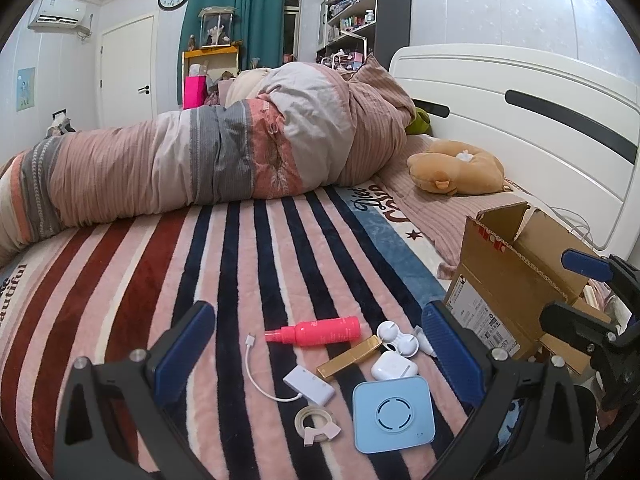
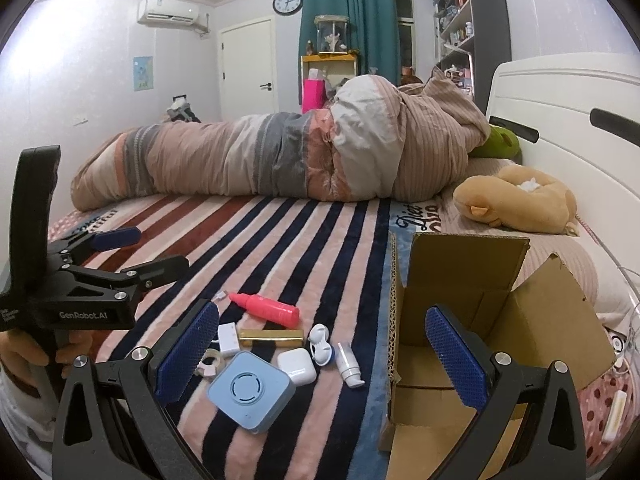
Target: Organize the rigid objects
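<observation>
Small items lie on the striped blanket: a pink spray bottle (image 1: 320, 331) (image 2: 270, 309), a gold bar (image 1: 349, 357) (image 2: 271, 337), a white earbud case (image 1: 394, 365) (image 2: 297, 366), a light blue square device (image 1: 394, 413) (image 2: 252, 391), a white adapter with cable (image 1: 308, 389) (image 2: 228, 337), a tape roll (image 1: 314, 423) (image 2: 208, 364), a white contact lens case (image 1: 397, 338) (image 2: 319, 343) and a small white tube (image 2: 349, 364). An open cardboard box (image 1: 516, 280) (image 2: 472, 320) stands to the right. My left gripper (image 1: 316, 344) (image 2: 132, 252) is open above the items. My right gripper (image 2: 320, 352) (image 1: 576, 288) is open, empty, beside the box.
A rolled duvet (image 1: 208, 160) (image 2: 280, 156) lies across the far side of the bed. A brown plush pillow (image 1: 456, 168) (image 2: 520, 200) rests by the white headboard (image 1: 520, 112). Shelves, a door and a teal curtain stand behind.
</observation>
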Tool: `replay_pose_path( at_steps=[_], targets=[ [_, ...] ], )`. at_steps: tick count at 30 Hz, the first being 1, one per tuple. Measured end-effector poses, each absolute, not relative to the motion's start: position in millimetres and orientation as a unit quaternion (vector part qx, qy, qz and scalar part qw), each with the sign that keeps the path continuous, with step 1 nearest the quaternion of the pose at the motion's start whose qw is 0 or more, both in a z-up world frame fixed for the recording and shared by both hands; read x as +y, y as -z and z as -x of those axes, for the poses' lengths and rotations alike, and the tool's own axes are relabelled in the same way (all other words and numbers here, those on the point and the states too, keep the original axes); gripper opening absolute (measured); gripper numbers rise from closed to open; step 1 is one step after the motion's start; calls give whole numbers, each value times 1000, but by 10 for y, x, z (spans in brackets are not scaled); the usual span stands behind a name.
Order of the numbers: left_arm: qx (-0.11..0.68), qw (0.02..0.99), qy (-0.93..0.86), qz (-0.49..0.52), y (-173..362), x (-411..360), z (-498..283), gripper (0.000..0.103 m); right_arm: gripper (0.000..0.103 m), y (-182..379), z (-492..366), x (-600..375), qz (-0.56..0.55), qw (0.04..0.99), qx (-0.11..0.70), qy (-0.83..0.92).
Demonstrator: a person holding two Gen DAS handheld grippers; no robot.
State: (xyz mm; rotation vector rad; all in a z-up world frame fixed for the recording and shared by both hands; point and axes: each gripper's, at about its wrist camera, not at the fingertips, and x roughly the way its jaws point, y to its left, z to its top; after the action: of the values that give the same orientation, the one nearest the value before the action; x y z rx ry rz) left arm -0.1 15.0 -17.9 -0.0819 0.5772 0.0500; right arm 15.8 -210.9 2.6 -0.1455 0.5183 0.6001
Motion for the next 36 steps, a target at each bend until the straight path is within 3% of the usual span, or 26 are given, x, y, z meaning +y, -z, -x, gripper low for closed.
replay_pose_path(
  at_steps=[36],
  targets=[
    [286,957,-26,39,209,185,15,103,103,-14,-130,-2077,86,913,260,-303]
  ],
)
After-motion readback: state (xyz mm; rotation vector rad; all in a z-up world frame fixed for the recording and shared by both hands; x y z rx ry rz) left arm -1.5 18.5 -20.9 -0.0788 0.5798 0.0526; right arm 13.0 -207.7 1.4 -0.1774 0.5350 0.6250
